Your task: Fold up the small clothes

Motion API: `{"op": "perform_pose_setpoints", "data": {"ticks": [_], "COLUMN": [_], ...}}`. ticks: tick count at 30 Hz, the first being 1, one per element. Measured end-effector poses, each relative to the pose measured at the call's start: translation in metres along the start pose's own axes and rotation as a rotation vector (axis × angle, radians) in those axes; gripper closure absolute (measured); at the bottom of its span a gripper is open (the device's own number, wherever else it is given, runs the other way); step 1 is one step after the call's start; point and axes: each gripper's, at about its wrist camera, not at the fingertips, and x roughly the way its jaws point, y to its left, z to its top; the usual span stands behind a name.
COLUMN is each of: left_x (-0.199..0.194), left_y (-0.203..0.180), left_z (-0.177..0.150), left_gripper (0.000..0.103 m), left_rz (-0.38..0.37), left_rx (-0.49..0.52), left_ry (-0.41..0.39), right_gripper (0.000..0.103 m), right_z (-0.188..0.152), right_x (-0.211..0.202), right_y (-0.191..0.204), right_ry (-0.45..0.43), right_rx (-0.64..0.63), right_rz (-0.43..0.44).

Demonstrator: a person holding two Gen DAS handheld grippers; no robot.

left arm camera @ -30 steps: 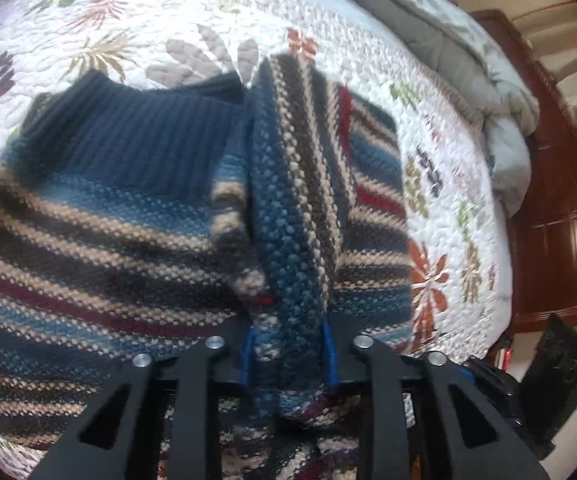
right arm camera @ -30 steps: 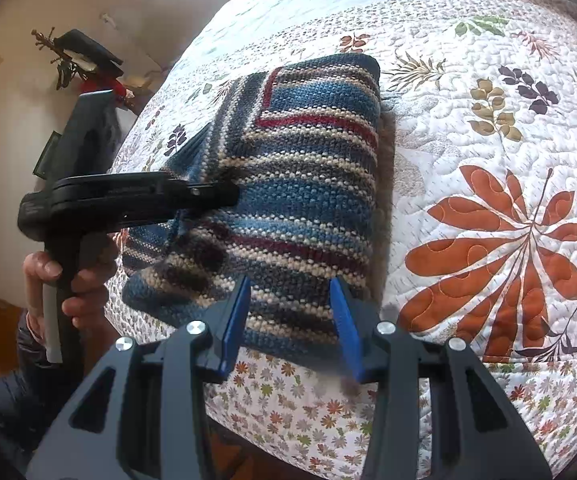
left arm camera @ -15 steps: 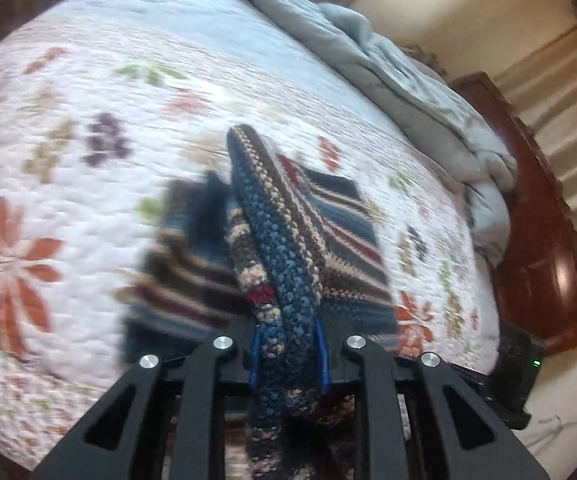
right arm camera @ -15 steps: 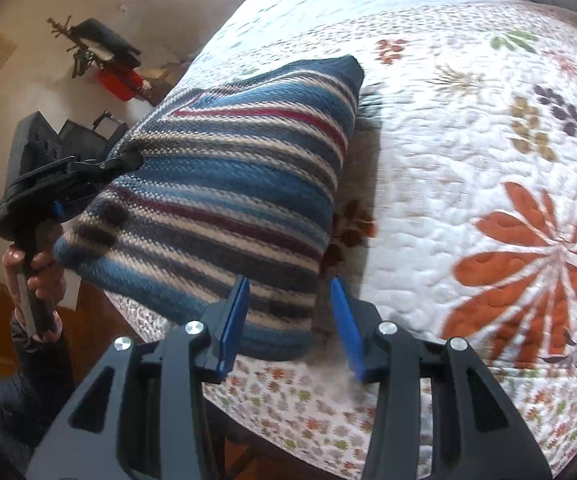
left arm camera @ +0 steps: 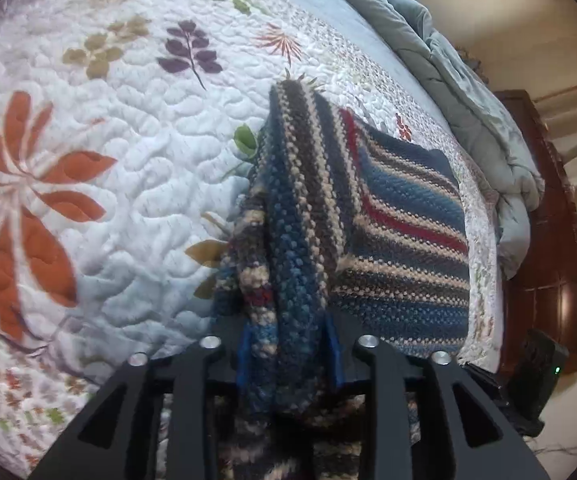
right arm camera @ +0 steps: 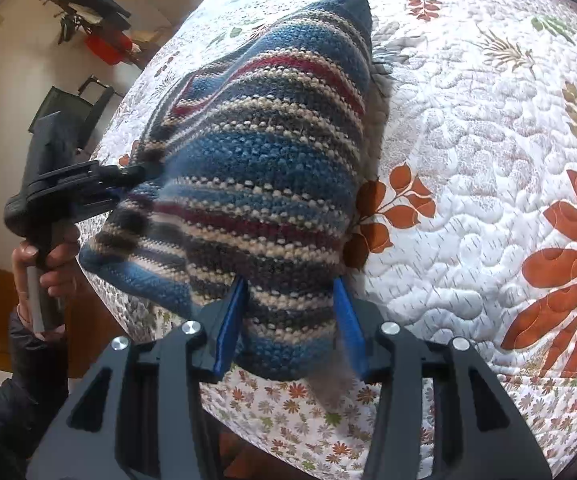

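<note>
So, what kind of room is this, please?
Most likely a bedroom: the striped sweater is over a bed with a floral quilt, a grey duvet bunched at its far end, and a dark wooden bed frame.

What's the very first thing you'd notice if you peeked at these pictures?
The stripy blue, cream and red sweater, bunched up and lifted off the bed near its edge. The left tool and the right tool each have a fold of it between their blue pads; the left one has just been opening. Next comes the white quilt under it, with big orange flowers.
</note>
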Motion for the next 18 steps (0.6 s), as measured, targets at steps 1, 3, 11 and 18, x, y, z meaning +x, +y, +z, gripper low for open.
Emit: {"op": "perform_pose_setpoints", "data": {"ticks": [1,3,11,18], "left_x": [-0.007,-0.026,-0.08,-0.039], "left_y": [-0.002,-0.007,-0.053,-0.042], "left_z": [-0.001,-0.006,-0.052,-0.07], "left_gripper": [0.069,0.067,0.052,0.052], "left_rz": [0.017,0.062,0.15,0.194], "left_rx": [0.018,0.063,0.214,0.17], "left_ry": [-0.007,-0.032,-0.095,0.024], "right_gripper": [0.057,0.054,0.053,0.049], "right_z": [-0.001,-0.001,-0.009,-0.015], "right_x": [-0.003,-0.008,-0.021,-0.023], "right_y": [0.001,0.005,0.027,0.045], "right_ry": [-0.006,-0.021,-0.058,-0.07], "right_rx": [-0.001,-0.015,-0.078,-0.121], "right_rz": [0.0,-0.01,-0.042,-0.043]}}
